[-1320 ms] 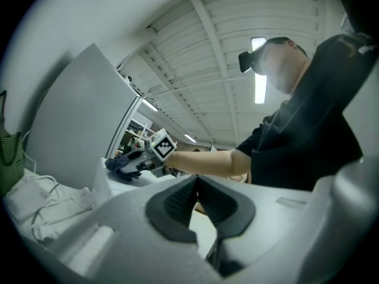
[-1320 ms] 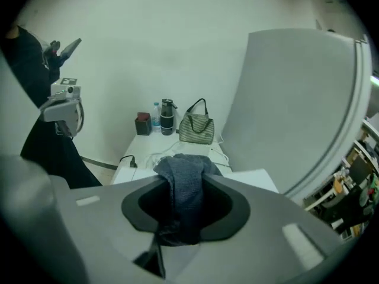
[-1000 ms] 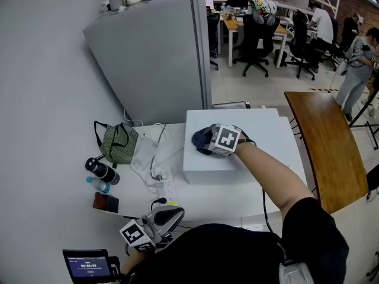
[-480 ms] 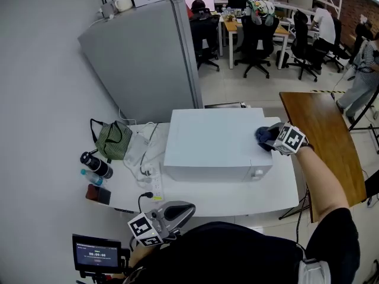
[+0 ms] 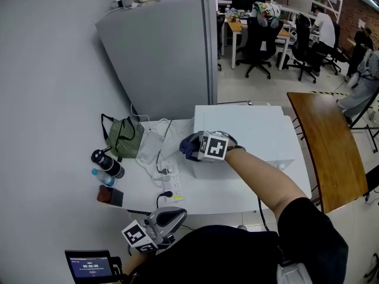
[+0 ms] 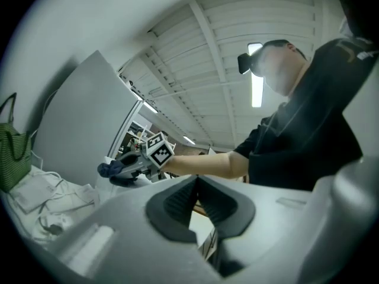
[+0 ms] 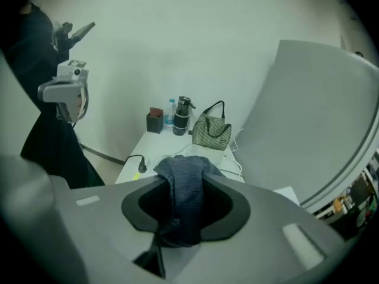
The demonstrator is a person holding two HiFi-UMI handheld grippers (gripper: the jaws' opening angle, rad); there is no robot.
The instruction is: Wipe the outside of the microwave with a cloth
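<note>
Up at the left edge of the white microwave [image 5: 254,129], the right gripper [image 5: 193,148] is pinching a dark blue cloth [image 5: 187,144] btw its jaws, w/ the cloth sitting right at the top corner. Left gripper [image 5: 176,215] is hanging low by the person's body, near the table [image 5: 142,188] edge, jaws pressing together w/ nothing btw them.

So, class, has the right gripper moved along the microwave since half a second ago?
Yes. The right gripper, shut on the cloth, went from the microwave's right end to its left end, nearer the green bag.
</note>
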